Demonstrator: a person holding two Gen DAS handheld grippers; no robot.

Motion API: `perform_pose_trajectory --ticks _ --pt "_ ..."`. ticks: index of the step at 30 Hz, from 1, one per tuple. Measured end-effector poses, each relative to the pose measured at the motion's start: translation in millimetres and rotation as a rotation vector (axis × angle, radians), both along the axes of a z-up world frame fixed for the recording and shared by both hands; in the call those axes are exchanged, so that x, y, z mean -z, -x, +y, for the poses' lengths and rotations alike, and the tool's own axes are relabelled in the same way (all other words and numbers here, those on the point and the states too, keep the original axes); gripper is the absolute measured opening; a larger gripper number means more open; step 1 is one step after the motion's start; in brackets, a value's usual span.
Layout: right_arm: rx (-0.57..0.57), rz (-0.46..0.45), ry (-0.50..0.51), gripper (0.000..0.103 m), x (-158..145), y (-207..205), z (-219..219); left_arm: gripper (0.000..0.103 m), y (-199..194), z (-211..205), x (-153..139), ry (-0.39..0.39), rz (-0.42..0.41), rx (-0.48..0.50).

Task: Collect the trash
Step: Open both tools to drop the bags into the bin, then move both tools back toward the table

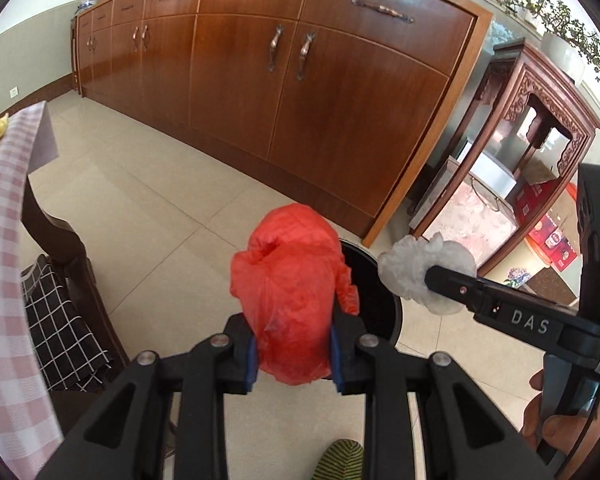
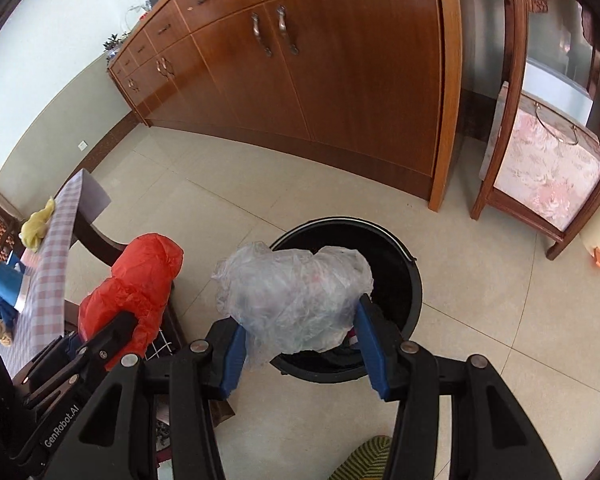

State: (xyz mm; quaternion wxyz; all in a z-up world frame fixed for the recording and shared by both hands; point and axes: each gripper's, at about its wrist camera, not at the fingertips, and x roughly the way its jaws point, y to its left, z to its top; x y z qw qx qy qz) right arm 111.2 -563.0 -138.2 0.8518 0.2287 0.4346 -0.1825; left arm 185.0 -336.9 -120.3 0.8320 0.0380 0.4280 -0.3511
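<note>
Left gripper (image 1: 292, 360) pinches a crumpled red plastic bag (image 1: 294, 292), jaws nearly closed. Right gripper (image 2: 300, 350) clamps a crumpled clear plastic bag (image 2: 296, 298) above the black bin (image 2: 400, 280). Risk: light bags may drift past the rim, the red one especially, since it hangs beside the bin.

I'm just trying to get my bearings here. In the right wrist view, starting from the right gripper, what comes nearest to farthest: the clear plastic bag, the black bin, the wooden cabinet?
1. Clear plastic bag: clamped between the right gripper's fingers.
2. Black bin: on the floor just behind and below the bag.
3. Wooden cabinet: along the wall, beyond the bin.
</note>
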Motion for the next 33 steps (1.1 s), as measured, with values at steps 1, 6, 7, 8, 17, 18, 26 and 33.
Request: perform_pose_trajectory --ticks 1,6,7,8,17,18,26,33 --pt "0.007 0.017 -0.012 0.052 7.7 -4.1 -7.6 0.029 -3.5 -6.9 5.7 -0.008 0.011 0.002" --pt "0.03 0.11 -0.042 0.053 44.9 -29.8 -35.2 0.03 -18.0 -35.7 29.8 -0.034 0.059 0.011" --pt "0.028 0.122 -0.034 0.053 49.0 -34.1 -37.6 0.03 -20.1 -40.7 33.9 -0.04 0.066 0.016" --pt "0.029 0.14 -0.009 0.055 52.9 -38.1 -39.3 0.032 -21.7 -44.9 37.6 -0.051 0.066 0.012" --pt "0.098 0.206 0.053 0.079 63.4 -44.2 -55.7 0.077 -41.8 -60.9 57.6 -0.058 0.133 -0.008" --pt "0.109 0.194 0.055 0.079 57.9 -41.3 -56.4 0.077 -42.2 -58.0 53.6 -0.053 0.122 -0.014" --pt "0.09 0.081 0.073 0.079 16.0 -23.3 -26.2 0.077 -19.3 -10.0 -10.3 -0.047 -0.055 -0.076" --pt "-0.003 -0.031 0.07 0.079 -27.2 -7.4 36.4 0.077 -2.6 32.0 -58.0 -0.013 -0.119 -0.127"
